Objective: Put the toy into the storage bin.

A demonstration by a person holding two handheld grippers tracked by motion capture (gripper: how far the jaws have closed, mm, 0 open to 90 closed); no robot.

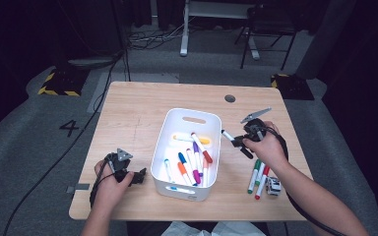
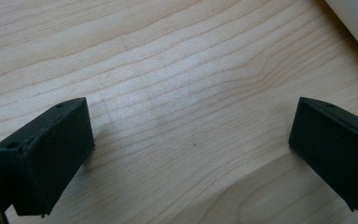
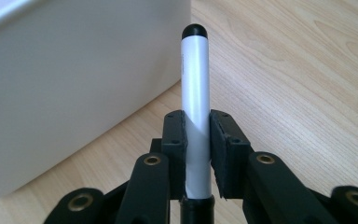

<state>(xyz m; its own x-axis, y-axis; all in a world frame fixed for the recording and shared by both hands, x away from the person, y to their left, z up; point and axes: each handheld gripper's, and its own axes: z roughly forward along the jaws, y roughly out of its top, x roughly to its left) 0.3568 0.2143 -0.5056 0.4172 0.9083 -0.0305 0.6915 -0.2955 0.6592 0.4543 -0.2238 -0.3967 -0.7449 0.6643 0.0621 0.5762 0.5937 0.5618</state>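
Fingers of the left gripper (image 1: 139, 176) stand wide apart with nothing between them — in the left gripper view the two black pads (image 2: 46, 154) frame bare wooden table (image 2: 177, 116), and a corner of the white bin (image 2: 356, 18) shows at the upper right. From the high view this gripper rests low on the table just beside the bin's left wall, apart from it and idle.

Moving right, the white bin (image 1: 160, 152) sits mid-table and already holds a cluster of markers (image 1: 193, 160) — orange, blue, purple, red-capped — lying loosely along its floor.

Right of the bin, the right gripper (image 1: 237, 142) is clamped on a black-capped marker (image 1: 228, 135); the right gripper view shows its white barrel (image 3: 195, 93) pinched between the pads, the capped tip pointing toward the bin's outer wall. The marker is lifted off the table, near the bin's right rim but not yet over it.

Farther right, three loose markers (image 1: 257, 176) lie on the table beside a small white object (image 1: 273, 186) I cannot identify.

The step in hand looks like carrying a picked marker to the bin. The next move probably calls for lifting it above the rim, bringing it over the opening, then parting the jaws so it drops among the others.
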